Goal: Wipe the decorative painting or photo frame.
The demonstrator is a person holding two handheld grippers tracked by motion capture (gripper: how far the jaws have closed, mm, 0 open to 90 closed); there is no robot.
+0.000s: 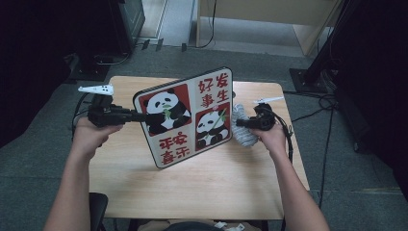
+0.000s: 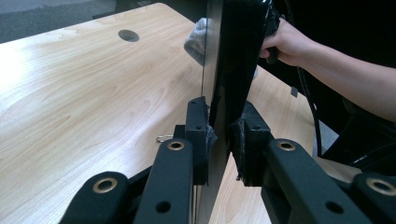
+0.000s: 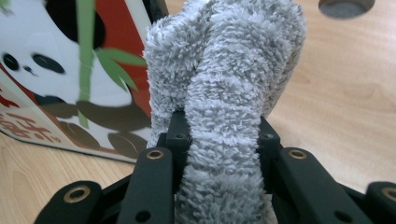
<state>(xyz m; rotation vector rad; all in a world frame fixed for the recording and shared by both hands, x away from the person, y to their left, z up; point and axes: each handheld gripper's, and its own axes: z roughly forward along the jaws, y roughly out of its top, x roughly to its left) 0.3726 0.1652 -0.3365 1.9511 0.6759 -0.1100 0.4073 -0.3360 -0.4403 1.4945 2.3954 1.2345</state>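
Note:
A square panda board (image 1: pixel 187 118) with red characters stands tilted on its lower edge on the wooden table (image 1: pixel 192 183). My left gripper (image 1: pixel 137 116) is shut on the board's left edge; in the left gripper view (image 2: pixel 219 140) the jaws pinch the thin dark board (image 2: pixel 229 60) edge-on. My right gripper (image 1: pixel 239 124) is shut on a fluffy grey cloth (image 1: pixel 243 127) at the board's right edge. In the right gripper view (image 3: pixel 219 140) the cloth (image 3: pixel 224 93) bulges up between the jaws, right beside the panda picture (image 3: pixel 70 79); I cannot tell whether it touches the board.
A round cable hole (image 2: pixel 128 35) sits in the tabletop on its far side. A small metal clip (image 2: pixel 163 138) lies on the wood near the left jaws. Dark stands and cables (image 1: pixel 317 72) surround the table on the grey floor.

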